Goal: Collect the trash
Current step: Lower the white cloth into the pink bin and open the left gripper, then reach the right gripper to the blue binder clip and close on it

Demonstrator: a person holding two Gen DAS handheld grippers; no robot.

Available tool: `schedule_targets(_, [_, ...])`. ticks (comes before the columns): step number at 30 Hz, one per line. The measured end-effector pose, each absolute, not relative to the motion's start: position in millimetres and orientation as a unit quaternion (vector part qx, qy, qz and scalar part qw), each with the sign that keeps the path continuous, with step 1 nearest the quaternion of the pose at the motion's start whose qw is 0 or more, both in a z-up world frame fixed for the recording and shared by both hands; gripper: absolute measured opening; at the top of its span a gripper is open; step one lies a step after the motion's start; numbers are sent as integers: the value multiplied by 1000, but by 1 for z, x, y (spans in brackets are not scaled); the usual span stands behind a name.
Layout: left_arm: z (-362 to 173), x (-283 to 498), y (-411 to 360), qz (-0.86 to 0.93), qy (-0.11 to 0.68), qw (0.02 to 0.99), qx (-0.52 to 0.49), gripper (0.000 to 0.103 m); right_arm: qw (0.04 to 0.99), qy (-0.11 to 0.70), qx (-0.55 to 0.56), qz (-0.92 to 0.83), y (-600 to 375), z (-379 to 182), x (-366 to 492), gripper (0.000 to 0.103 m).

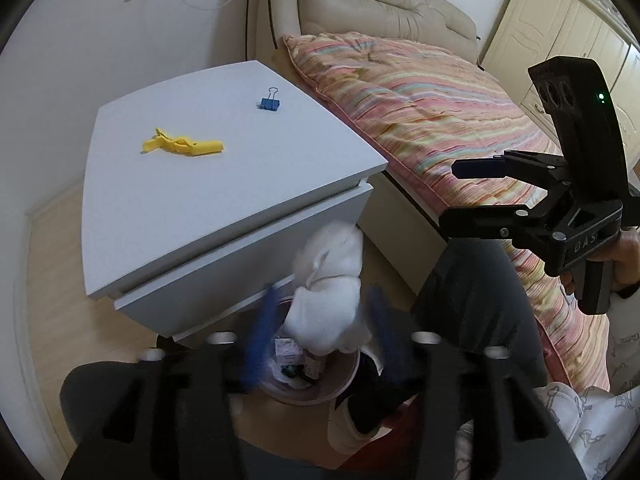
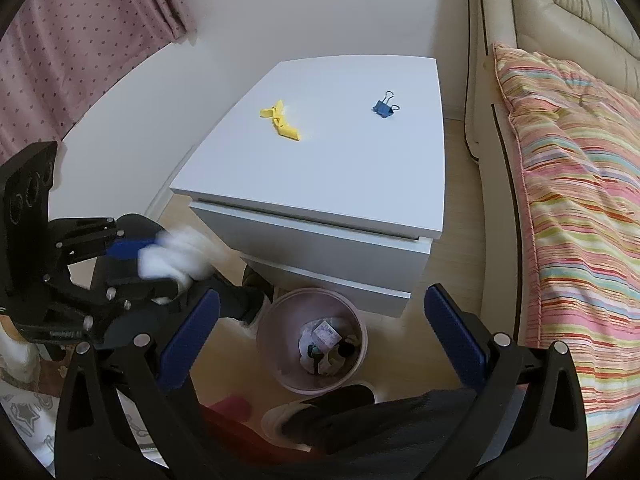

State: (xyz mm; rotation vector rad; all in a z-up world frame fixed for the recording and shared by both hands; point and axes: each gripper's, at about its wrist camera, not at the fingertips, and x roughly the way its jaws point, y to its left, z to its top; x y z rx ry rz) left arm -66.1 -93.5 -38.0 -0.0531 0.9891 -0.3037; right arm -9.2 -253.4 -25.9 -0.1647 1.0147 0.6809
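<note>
A crumpled white tissue (image 1: 326,308) hangs blurred between the blue pads (image 1: 260,336) of my left gripper (image 1: 322,300), right above the pink waste bin (image 1: 348,380). The pads stand apart from it, so this gripper is open. In the right wrist view the left gripper (image 2: 164,268) is at the left with the tissue (image 2: 172,256) at its tips. My right gripper (image 2: 324,340) is open and empty above the bin (image 2: 272,316), which holds several scraps. A yellow clip (image 2: 282,120) and a blue binder clip (image 2: 384,109) lie on the white nightstand (image 2: 340,184).
The bin stands on the wood floor against the nightstand's drawers. A bed with a striped quilt (image 2: 572,200) and beige headboard (image 1: 380,4) runs along the right. A person's dark trouser legs and shoes (image 2: 332,408) flank the bin. A pink curtain (image 2: 80,32) hangs at the left.
</note>
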Motion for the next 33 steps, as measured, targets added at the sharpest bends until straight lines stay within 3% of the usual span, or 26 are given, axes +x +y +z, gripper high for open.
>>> schedule_targets(1, [-39, -66, -93, -145, 472, 869, -30, 86, 816, 476, -76, 319, -254, -26, -9, 100])
schedule_targets(7, [-42, -64, -84, -116, 471, 874, -38, 94, 815, 479, -74, 318, -254, -29, -9, 100])
schedule_targets(33, [-33, -51, -53, -74, 451, 887, -61, 95, 810, 482, -87, 323, -236, -24, 6, 100])
